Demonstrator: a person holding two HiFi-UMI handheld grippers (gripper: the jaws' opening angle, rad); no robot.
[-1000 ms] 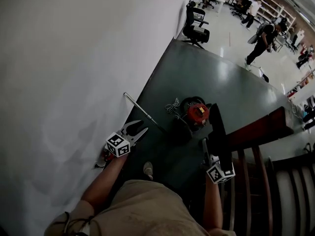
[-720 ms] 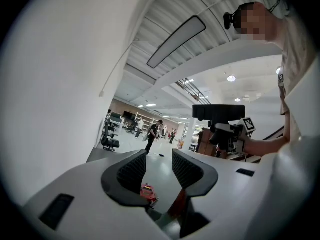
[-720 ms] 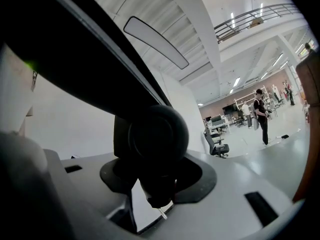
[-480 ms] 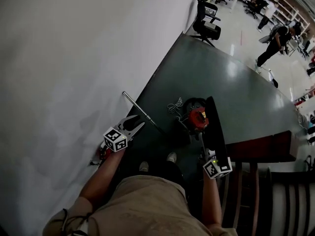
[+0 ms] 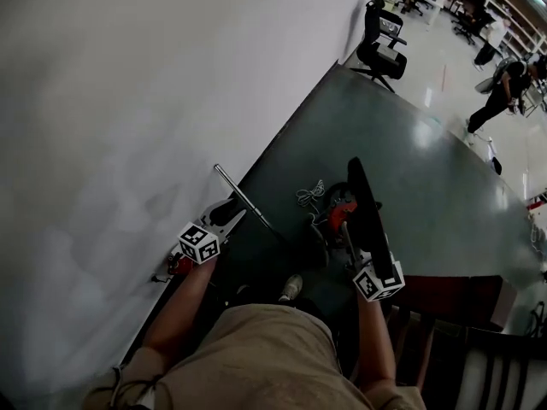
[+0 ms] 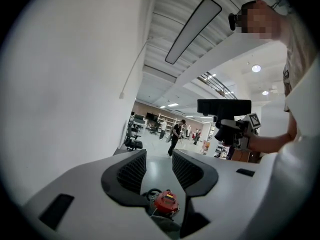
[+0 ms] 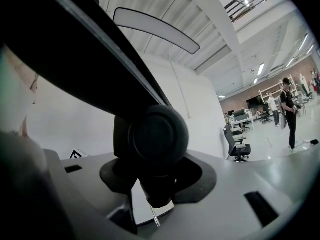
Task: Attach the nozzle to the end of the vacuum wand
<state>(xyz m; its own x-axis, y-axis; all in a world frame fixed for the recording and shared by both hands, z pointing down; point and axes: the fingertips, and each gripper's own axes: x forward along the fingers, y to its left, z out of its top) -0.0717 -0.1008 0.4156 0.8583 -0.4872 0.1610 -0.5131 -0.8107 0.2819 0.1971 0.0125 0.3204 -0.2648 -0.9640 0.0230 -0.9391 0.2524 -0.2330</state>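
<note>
Now the right gripper has carried the black nozzle forward. A second ago the nozzle sat to the right of the red vacuum; it now crosses over that body's right side, its long end pointing away from the person. The jaws stay pinched on the nozzle's round neck. The left gripper has also come forward and sits just beside the metal wand, which slants out from the foot of the wall. Its jaws are slightly spread, with nothing between them.
</note>
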